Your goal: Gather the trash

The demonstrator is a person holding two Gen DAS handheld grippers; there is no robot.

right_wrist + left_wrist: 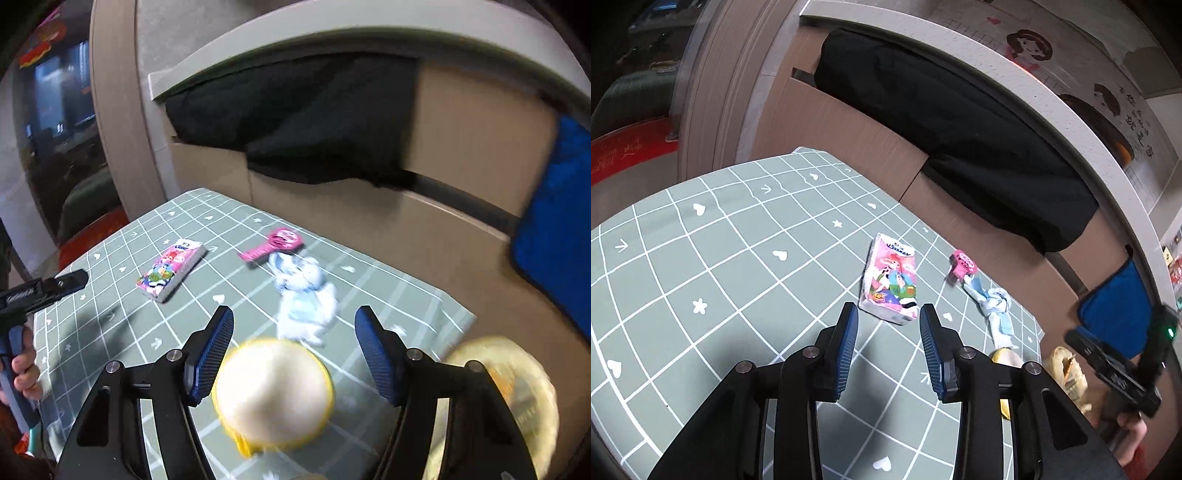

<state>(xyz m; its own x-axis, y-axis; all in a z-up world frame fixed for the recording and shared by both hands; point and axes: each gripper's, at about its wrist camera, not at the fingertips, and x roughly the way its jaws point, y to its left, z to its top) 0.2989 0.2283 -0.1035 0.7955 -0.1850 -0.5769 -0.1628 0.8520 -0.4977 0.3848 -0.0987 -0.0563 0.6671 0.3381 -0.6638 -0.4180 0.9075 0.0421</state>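
Note:
On the grey-green checked table (701, 258) lie a pink Kleenex tissue pack (891, 282), a pink wrapper (963, 264) and a crumpled white-blue wrapper (995, 308). My left gripper (888, 321) is open and empty, just short of the tissue pack. In the right wrist view, my right gripper (295, 325) is open, with a whitish round piece with a yellow rim (273, 393) low between its fingers, blurred. Beyond it lie the crumpled wrapper (304, 295), the pink wrapper (273, 243) and the tissue pack (171, 269).
A yellowish bag (517, 398) sits off the table's right edge; it also shows in the left wrist view (1067, 373). Brown drawers with black cloth (942, 122) stand behind the table. A blue cloth (561, 221) hangs at the right.

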